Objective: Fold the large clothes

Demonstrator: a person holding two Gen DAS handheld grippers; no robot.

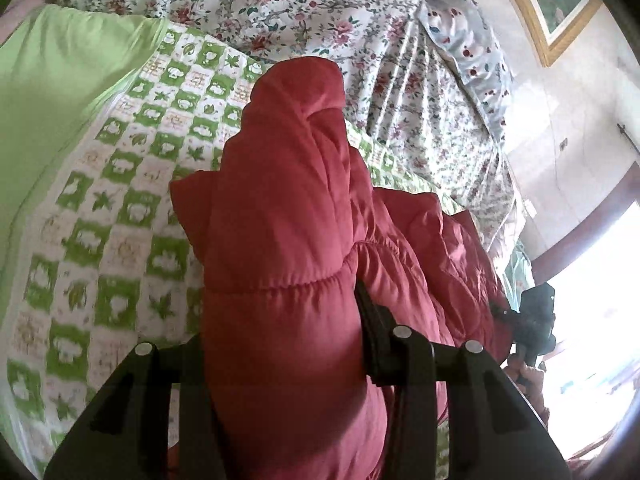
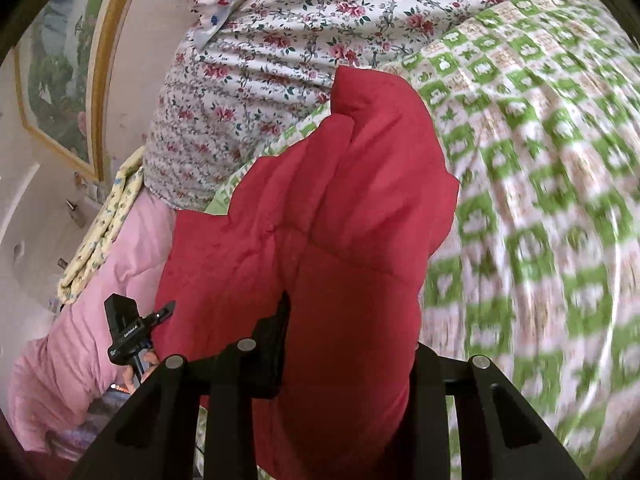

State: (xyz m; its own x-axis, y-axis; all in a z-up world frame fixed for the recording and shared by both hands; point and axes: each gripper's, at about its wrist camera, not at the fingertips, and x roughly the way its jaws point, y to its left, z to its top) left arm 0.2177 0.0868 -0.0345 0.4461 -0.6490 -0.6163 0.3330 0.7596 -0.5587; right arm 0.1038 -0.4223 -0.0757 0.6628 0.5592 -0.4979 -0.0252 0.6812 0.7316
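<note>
Left wrist view: left gripper (image 1: 280,344) clamped on a thick bunch of the red padded jacket (image 1: 288,200), dark finger (image 1: 372,332) pressed into the fabric on one side, other finger buried under the padding. Right wrist view: right gripper (image 2: 344,344) likewise closed on a fat fold of the same red padded jacket (image 2: 320,208), fabric bulging out between and over the jaws. Garment held off the bed at both ends, bulk rising forward from each gripper and hanging over the green-checked quilt (image 1: 120,220); contact with the quilt not discernible. Handling, judged: soft, puffy, springy, light for its volume, likely slippery shell; quilted seams and hem edges the firmest places to grip, deep bites needed to stop slipping. Beyond: floral bedding (image 1: 300,4), plain green cloth (image 1: 52,100), pink quilted garment (image 2: 96,300), framed picture (image 2: 60,80) on the wall.
</note>
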